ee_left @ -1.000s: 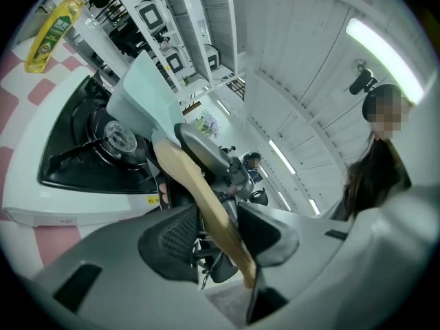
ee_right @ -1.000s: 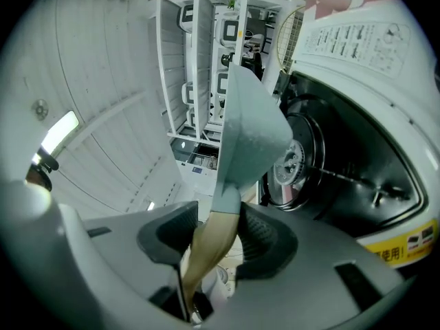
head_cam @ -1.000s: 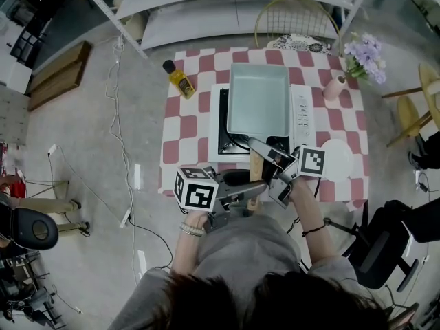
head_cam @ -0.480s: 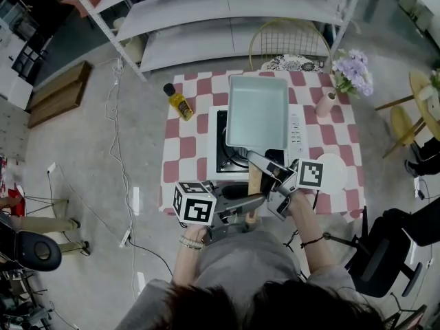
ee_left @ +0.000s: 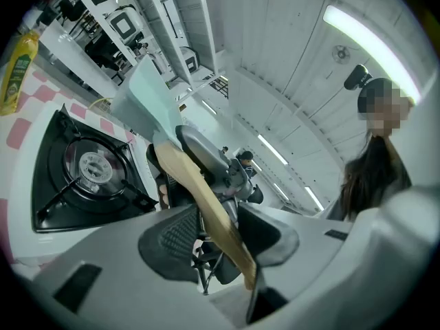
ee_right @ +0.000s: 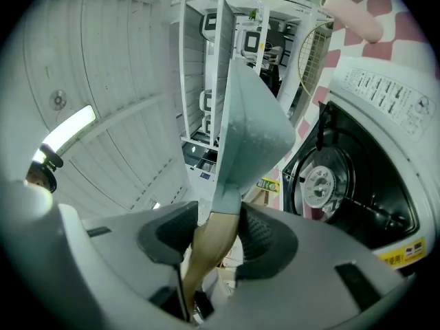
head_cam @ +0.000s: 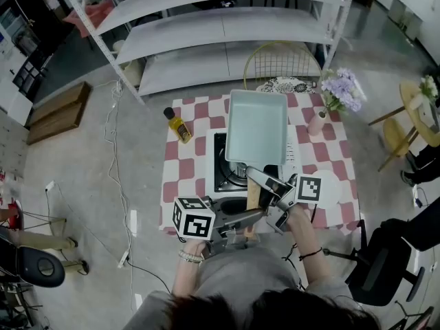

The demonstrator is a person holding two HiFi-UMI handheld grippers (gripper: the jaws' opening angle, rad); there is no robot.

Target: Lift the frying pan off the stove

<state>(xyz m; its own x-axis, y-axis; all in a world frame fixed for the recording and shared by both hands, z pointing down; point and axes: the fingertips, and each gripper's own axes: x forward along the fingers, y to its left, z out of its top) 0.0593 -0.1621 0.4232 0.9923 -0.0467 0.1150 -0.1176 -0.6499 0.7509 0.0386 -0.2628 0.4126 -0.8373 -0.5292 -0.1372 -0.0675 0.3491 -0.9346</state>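
Two grippers, both clamped on the one wooden handle (head_cam: 253,199): left gripper (head_cam: 253,216) at its near end, right gripper (head_cam: 260,179) just beyond. One pale blue pan (head_cam: 258,126) is held above the single stove (head_cam: 223,163), its long axis near-far and handle pointing near. Far on the bench (head_cam: 185,184): one bottle (head_cam: 179,125) left, one vase (head_cam: 317,124) right.
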